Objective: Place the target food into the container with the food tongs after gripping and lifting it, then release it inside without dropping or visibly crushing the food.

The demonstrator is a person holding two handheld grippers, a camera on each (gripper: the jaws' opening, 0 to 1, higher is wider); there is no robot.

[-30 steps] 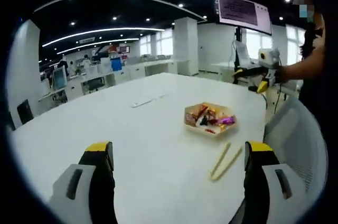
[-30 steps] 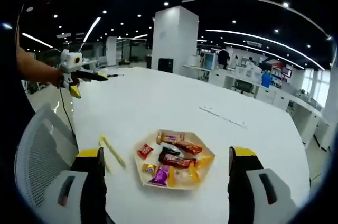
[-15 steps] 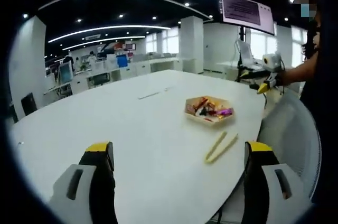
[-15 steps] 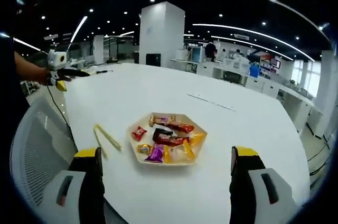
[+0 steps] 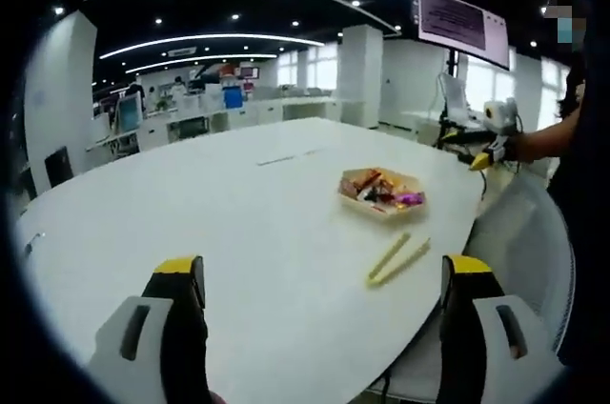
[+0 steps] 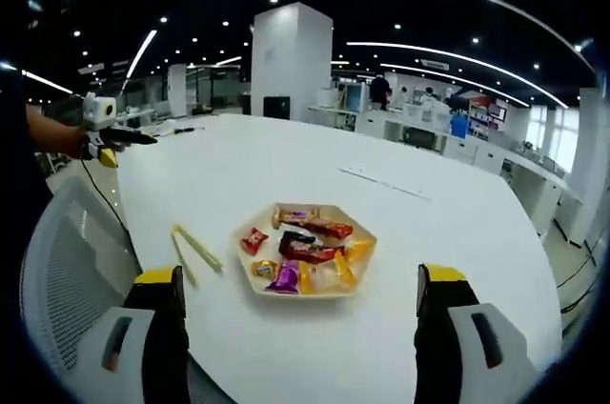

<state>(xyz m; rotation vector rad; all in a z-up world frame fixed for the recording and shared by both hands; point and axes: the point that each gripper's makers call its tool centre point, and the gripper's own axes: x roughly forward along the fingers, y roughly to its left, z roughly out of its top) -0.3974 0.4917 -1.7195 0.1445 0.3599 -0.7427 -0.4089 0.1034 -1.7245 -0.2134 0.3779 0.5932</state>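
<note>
1. Two hand-held grippers, black with yellow-tipped jaws, hang above a large white oval table (image 6: 457, 232): the left gripper (image 5: 322, 275) and the right gripper (image 6: 296, 292) both have their jaws spread wide with nothing between them.
2. On the table lies a shallow hexagonal cardboard tray (image 6: 305, 288) of wrapped sweets (image 6: 310, 250) in red, orange, purple and yellow foil; in the right gripper view it sits dead centre, just beyond the jaws.
3. Pale yellow plastic food tongs (image 6: 193, 250) lie flat on the table near the tray's 9 o'clock edge in that view, apart from it; their arms look slightly parted at one end, pinching nothing.
4. In the left gripper view the tray (image 5: 379, 207) sits at about 2 o'clock, with the tongs (image 5: 397, 258) nearer, toward the table's edge.
5. A white mesh chair back (image 6: 71, 275) stands beside the table at 8 o'clock in the right gripper view.
6. A wall screen (image 5: 461, 23) hangs at 1 o'clock in the left gripper view.
</note>
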